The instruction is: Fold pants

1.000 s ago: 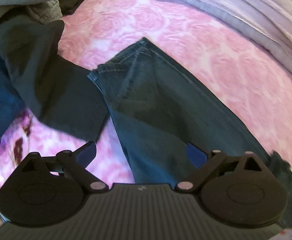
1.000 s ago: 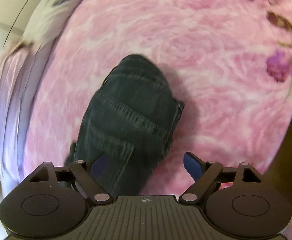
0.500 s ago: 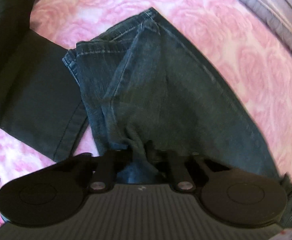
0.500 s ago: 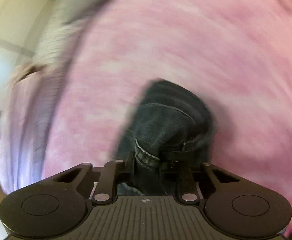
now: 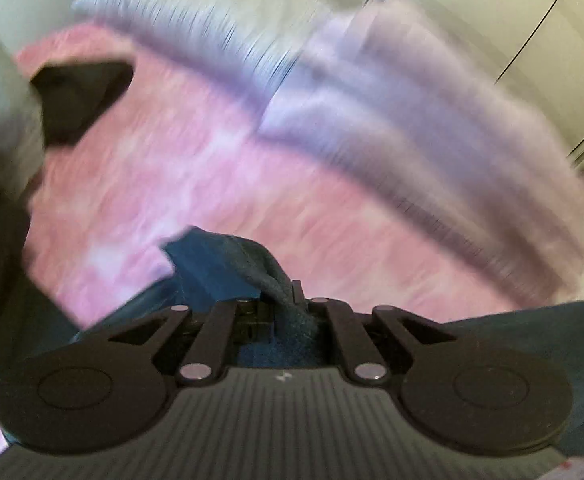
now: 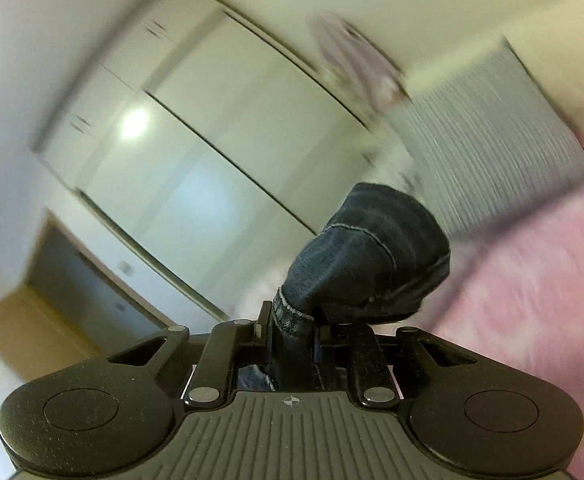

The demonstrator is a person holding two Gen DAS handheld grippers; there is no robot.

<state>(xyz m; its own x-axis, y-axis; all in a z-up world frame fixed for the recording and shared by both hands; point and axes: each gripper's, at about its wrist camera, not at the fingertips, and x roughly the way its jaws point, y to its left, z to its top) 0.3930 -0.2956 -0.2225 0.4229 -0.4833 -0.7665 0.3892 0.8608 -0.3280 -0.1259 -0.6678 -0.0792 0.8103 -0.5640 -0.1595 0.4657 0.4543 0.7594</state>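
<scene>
Over on the left side, the left gripper (image 5: 288, 304) has its jaws pinched right down on a bunched fold of the jeans (image 5: 228, 264), dark blue denim rising out of the pinch and draping away below the tool on both sides. Beyond it lies the pink bedspread (image 5: 220, 168), a dark garment (image 5: 80, 96) near its far left edge, and a heap of pale lilac bedding (image 5: 391, 120) along the back. Everything is smeared with blur.

Across to the right, the right gripper (image 6: 292, 332) is clamped on a thicker wad of the same jeans (image 6: 371, 256), a stitched seam showing, the cloth bulging forward out of the jaws. This gripper points almost level, at white wardrobe doors (image 6: 220, 128), with a grey ribbed pillow (image 6: 499, 136) off to the right.

What could spoil it from here? I reckon the left hold is the weak one: only a thin tuck of cloth sits in that pinch, so the weight of the hanging jeans could drag it free. The right wad is scrunched, not flat, so a fold laid down from it may land crooked or creased. And if the two hands are not kept level, the trouser legs could twist between them.
</scene>
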